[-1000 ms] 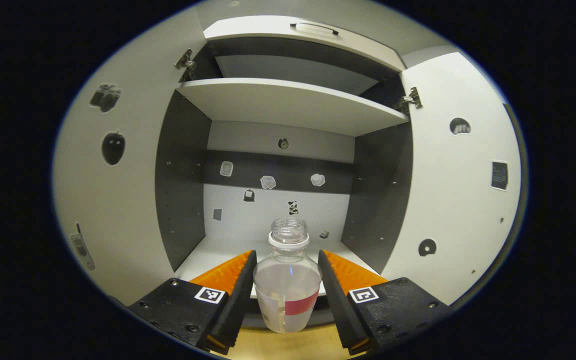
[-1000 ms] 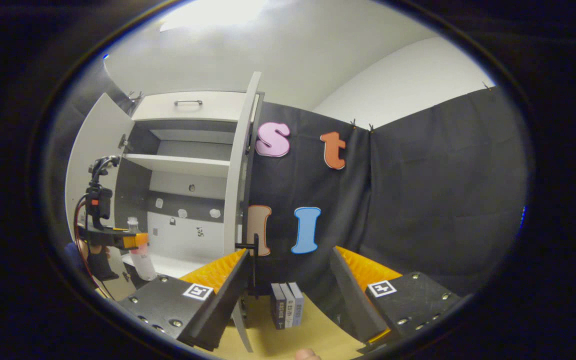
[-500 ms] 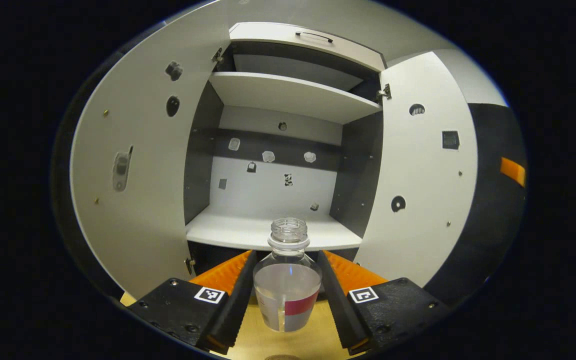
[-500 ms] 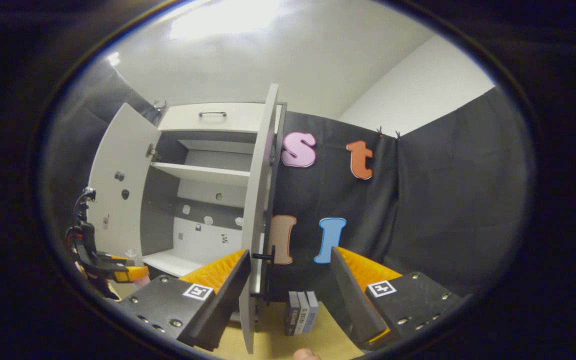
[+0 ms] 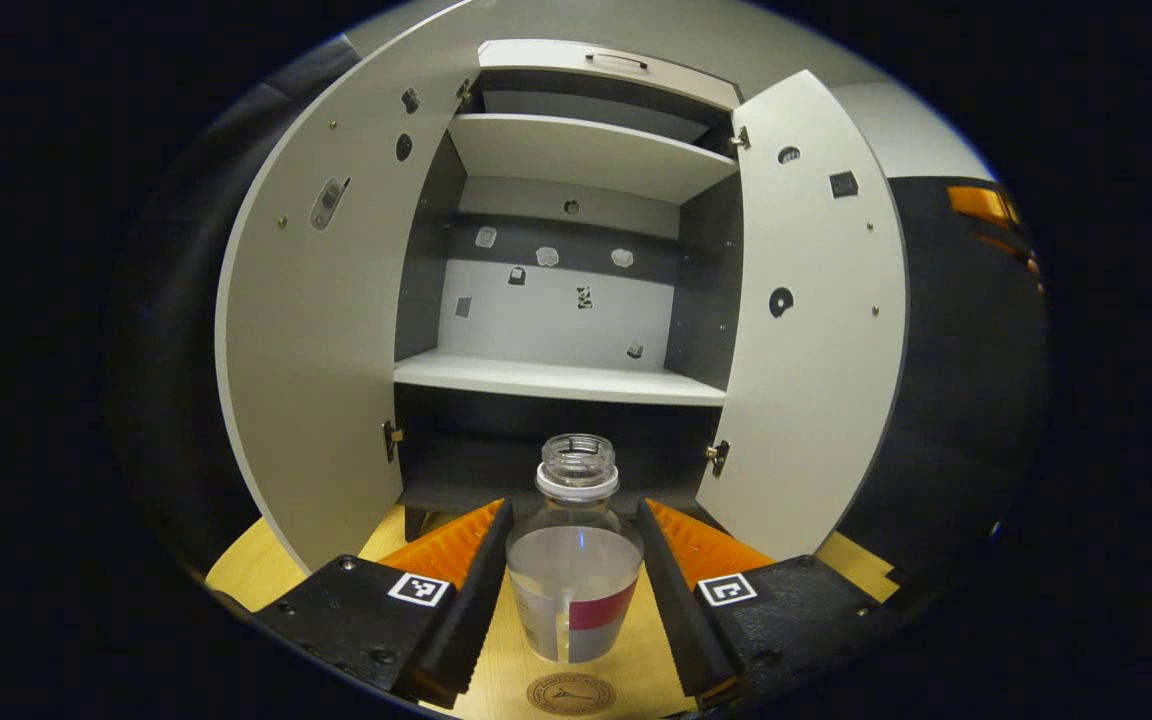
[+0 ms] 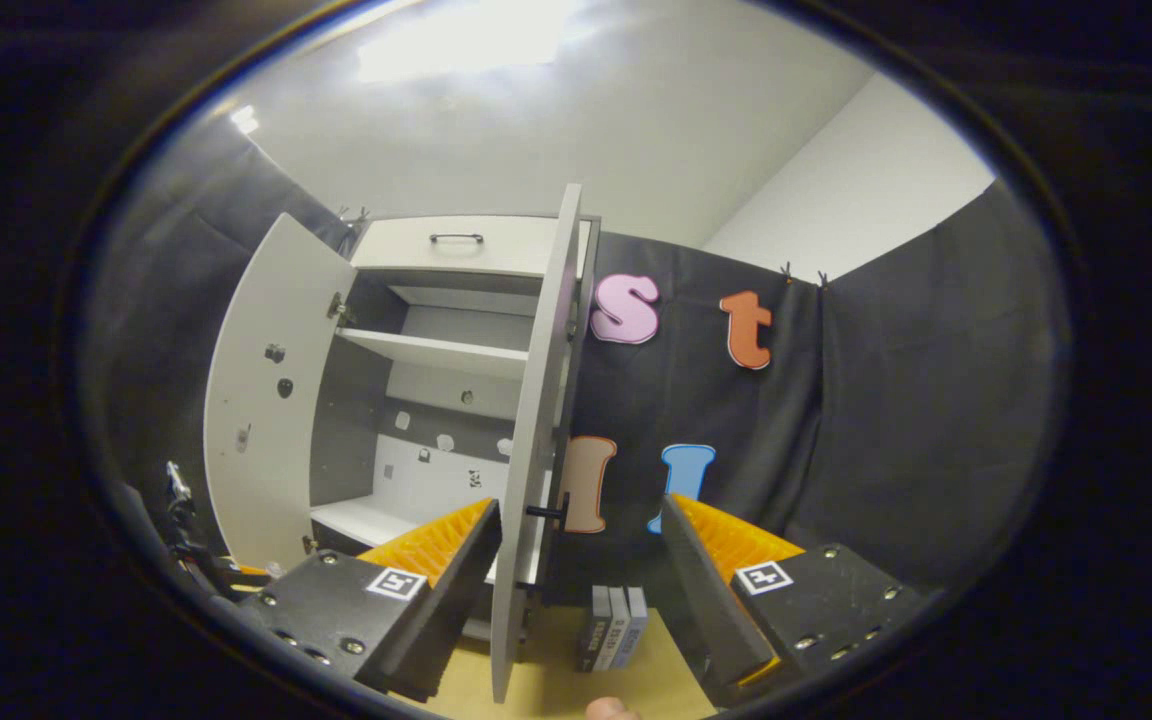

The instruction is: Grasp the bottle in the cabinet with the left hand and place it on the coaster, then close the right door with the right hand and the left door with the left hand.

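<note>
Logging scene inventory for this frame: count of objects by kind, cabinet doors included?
Clear plastic bottle: 1
Round wooden coaster: 1
Open white cabinet doors: 2
Upright books: 3
Total: 7

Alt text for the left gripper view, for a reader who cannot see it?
The left gripper holds a capless clear bottle between its fingers above a wooden table, just over a round coaster. Behind stands a cabinet with both doors open.
</note>
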### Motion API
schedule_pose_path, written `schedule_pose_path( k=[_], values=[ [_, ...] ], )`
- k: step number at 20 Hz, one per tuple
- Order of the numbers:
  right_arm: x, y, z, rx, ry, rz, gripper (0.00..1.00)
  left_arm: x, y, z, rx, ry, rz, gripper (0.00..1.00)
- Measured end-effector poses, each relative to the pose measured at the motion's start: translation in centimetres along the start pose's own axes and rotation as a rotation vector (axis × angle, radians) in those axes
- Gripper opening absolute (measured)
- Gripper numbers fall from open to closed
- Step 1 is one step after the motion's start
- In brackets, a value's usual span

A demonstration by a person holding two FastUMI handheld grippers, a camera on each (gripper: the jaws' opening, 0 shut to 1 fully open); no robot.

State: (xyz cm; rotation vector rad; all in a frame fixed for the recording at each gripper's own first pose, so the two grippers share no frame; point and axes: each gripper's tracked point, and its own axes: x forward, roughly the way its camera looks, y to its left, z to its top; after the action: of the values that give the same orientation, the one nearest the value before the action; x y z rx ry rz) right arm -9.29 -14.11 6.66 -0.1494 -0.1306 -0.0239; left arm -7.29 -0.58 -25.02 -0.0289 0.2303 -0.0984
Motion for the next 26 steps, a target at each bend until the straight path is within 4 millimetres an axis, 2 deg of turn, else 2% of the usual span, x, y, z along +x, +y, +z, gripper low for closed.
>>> schedule_pose_path(
  k=[8, 14, 15, 16, 17, 22, 26],
  values=[
    [-0.3, -0.9, 0.5, -0.045, -0.012, -0.005, 0.94, 1.0, -0.9, -9.9, -0.022, 0.116, 0.002, 0.76],
    [0.2, -1.2, 0.6, -0.068, -0.012, -0.002, 0.96, 1.2, -0.8, -13.9, -0.052, 0.169, 0.025, 0.76],
    [0.3, -1.2, 0.5, -0.069, -0.010, 0.001, 0.96, 1.2, -0.6, -14.4, -0.054, 0.178, 0.035, 0.79],
    [0.4, -1.1, 0.5, -0.065, -0.008, 0.005, 0.96, 1.0, -0.5, -15.0, -0.054, 0.194, 0.042, 0.76],
    [0.4, -1.1, 0.4, -0.060, -0.005, 0.009, 0.96, 1.2, -0.4, -14.5, -0.054, 0.165, 0.044, 0.77],
    [0.7, -1.2, 0.2, -0.061, 0.002, 0.008, 0.96, 1.0, -0.8, -14.7, -0.022, 0.171, 0.041, 0.78],
    [0.8, -0.7, -0.2, -0.057, 0.010, 0.012, 0.94, 0.6, -1.4, -14.0, 0.049, 0.171, 0.018, 0.78]
  ],
)
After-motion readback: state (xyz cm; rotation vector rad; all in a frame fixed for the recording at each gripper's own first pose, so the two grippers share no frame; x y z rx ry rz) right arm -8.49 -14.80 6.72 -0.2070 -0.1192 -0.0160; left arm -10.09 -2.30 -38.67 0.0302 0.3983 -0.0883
